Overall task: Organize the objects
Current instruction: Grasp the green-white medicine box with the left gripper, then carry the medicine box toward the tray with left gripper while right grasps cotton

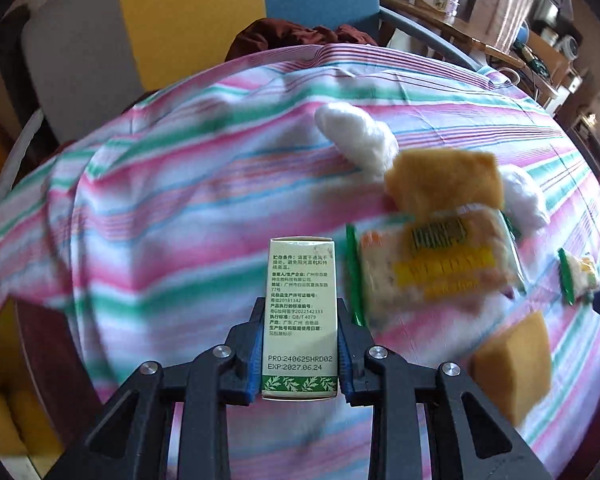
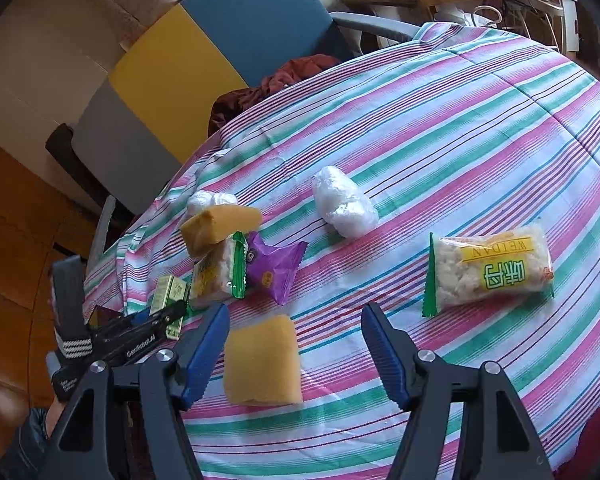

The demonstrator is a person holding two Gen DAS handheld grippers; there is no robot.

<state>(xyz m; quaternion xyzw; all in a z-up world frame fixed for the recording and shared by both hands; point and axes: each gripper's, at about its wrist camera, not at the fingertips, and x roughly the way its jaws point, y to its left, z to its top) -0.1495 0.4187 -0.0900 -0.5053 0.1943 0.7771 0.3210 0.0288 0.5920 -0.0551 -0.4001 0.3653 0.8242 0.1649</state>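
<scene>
Clamped between the blue pads [image 1: 256,356] of left gripper [image 1: 300,354]: small green-and-white carton [image 1: 300,312], upright, printed side to camera, above striped tablecloth [image 1: 172,208]. Right gripper [image 2: 296,354] spread wide with nothing between fingers, over yellow sponge [image 2: 262,362] lying flat on cloth. Elsewhere on cloth: second sponge [image 2: 216,226] touching green-edged snack pack [image 2: 220,274], purple wrapper [image 2: 274,268] just beside, white wad [image 2: 344,202] apart, larger snack pack [image 2: 492,270] well right.

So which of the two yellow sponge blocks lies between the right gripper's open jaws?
The flat yellow sponge block alone near the table edge, between the right gripper jaws; the other leans on the snack pile.
</scene>
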